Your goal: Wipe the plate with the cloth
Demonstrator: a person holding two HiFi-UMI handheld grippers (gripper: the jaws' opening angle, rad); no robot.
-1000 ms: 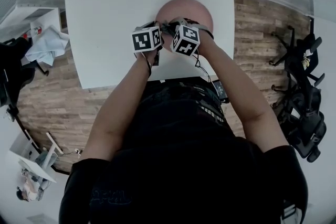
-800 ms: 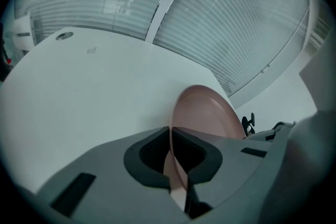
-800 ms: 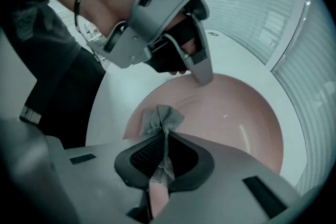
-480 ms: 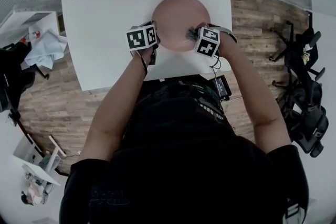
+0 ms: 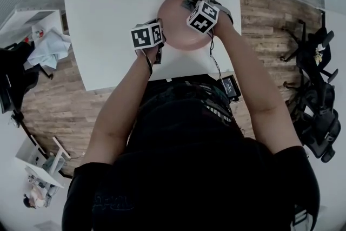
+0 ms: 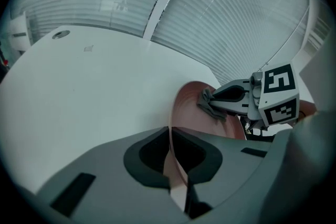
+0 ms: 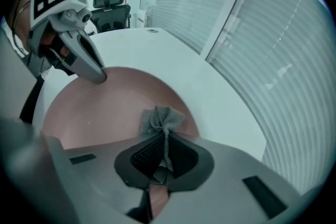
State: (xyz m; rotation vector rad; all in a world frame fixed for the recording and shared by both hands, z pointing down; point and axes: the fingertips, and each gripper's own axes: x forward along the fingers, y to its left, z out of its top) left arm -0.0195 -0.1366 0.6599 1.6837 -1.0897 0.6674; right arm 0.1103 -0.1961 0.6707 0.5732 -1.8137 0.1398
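**Head view.** Left gripper [image 5: 160, 40]: clenched on the near-left rim of the plate [image 5: 178, 32], its marker cube just beside that rim. Right gripper [image 5: 189, 4]: over the far side of the plate, a scrap of grey cloth [image 5: 187, 2] at its tip. Plate: pink, round, on the white table [image 5: 113, 13], near the table's front edge. Person: dark top, both forearms reaching to the plate. Surroundings: wood floor [image 5: 48, 100]; black office chairs [image 5: 316, 100] at right.

**Left gripper view.** Left gripper [image 6: 170, 165]: jaws nearly together, the thin plate [image 6: 186, 107] rim pinched between them, so the plate shows edge-on and stands tilted up from the table [image 6: 79, 92]. Right gripper [image 6: 211, 105]: pointing in from the right, the cloth [image 6: 208, 102] bunched at its tip and pressed on the plate's inner face. Background: window blinds [image 6: 236, 23].

**Right gripper view.** Right gripper [image 7: 163, 157]: jaws closed on the cloth [image 7: 160, 120], a grey mesh wad that fans out past the tips and touches the plate [image 7: 105, 107] near its right edge. Left gripper [image 7: 97, 75]: at upper left, its tip on the plate's rim. Table [image 7: 210, 97]: white, bare around the plate.
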